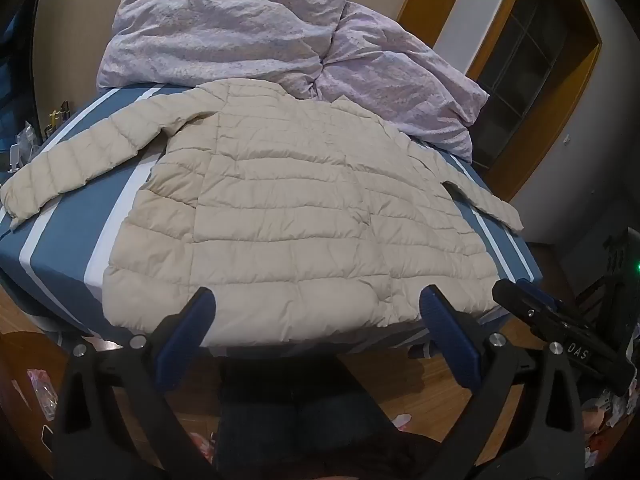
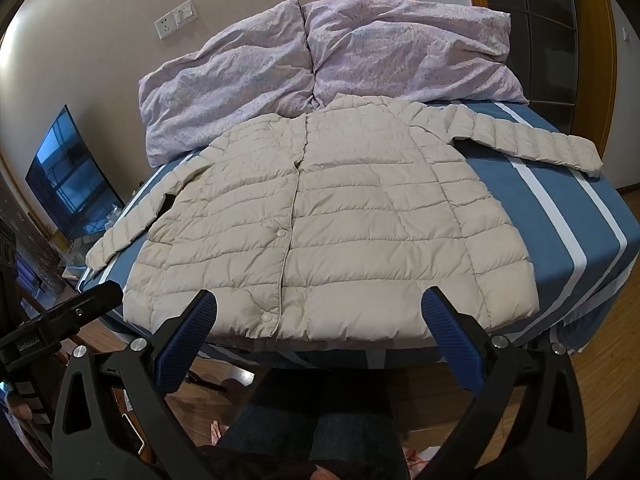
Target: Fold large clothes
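**Puffer jacket lying flat on the bed, both grippers open above its hem**

A cream quilted puffer jacket (image 1: 280,208) is lying spread out, front up, on a bed covered by a blue sheet with white stripes (image 1: 60,256). Its snap-button placket (image 2: 290,216) is running down the middle, closed, and the hem is sitting right at the near edge of the mattress. One sleeve (image 2: 532,142) is stretching out straight toward the right side of the bed in the right wrist view; the other sleeve (image 2: 128,224) is angling down toward the left edge. Behind the collar, a crumpled lilac floral duvet (image 2: 320,68) is bunching against the wall.

The left gripper (image 1: 318,322) is hovering just short of the hem with its blue-padded jaws spread wide — nothing is between them, and they are not touching the fabric. The right gripper (image 2: 318,322) is doing the same, jaws fully apart and empty, poised over the hem near the lowest snap. Each gripper is pointing down at a slant toward the jacket.

Below the grippers, the person's dark trouser legs (image 2: 320,420) are showing over a wooden floor (image 2: 600,380). A dark screen (image 2: 68,176) is standing left of the bed — a wall socket plate (image 2: 176,18) is showing above it.
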Available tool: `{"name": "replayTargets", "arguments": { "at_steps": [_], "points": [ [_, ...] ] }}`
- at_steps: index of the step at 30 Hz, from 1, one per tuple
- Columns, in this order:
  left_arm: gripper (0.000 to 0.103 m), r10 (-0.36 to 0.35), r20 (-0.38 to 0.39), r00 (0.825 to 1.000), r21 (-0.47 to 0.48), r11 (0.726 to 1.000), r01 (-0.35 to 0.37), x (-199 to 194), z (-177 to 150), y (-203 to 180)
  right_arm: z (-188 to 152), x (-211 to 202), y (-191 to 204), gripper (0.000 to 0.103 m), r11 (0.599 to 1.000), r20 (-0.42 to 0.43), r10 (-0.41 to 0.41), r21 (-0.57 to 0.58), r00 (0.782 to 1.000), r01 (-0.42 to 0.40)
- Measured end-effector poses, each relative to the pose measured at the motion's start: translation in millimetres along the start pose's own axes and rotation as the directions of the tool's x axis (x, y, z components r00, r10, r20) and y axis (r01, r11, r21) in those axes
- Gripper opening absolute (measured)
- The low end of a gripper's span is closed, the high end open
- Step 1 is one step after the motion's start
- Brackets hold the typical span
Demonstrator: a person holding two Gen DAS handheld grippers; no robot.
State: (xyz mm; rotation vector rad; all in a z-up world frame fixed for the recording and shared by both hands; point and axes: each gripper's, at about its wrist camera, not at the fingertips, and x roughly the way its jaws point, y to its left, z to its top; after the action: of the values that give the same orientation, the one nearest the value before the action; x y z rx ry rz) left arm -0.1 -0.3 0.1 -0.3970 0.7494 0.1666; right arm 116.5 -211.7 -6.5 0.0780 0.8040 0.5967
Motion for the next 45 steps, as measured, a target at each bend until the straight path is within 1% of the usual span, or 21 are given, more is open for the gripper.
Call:
{"name": "replayTargets", "arguments": {
  "at_steps": [45],
  "points": [
    [0.101,-0.005,-0.007,1.000,-0.009,1.000,0.005,0.2,0.0,0.4,-1.8,0.9,0.5,0.102,1.000,-0.002,0.003,0.004,1.000,-0.003]
  ]
}}
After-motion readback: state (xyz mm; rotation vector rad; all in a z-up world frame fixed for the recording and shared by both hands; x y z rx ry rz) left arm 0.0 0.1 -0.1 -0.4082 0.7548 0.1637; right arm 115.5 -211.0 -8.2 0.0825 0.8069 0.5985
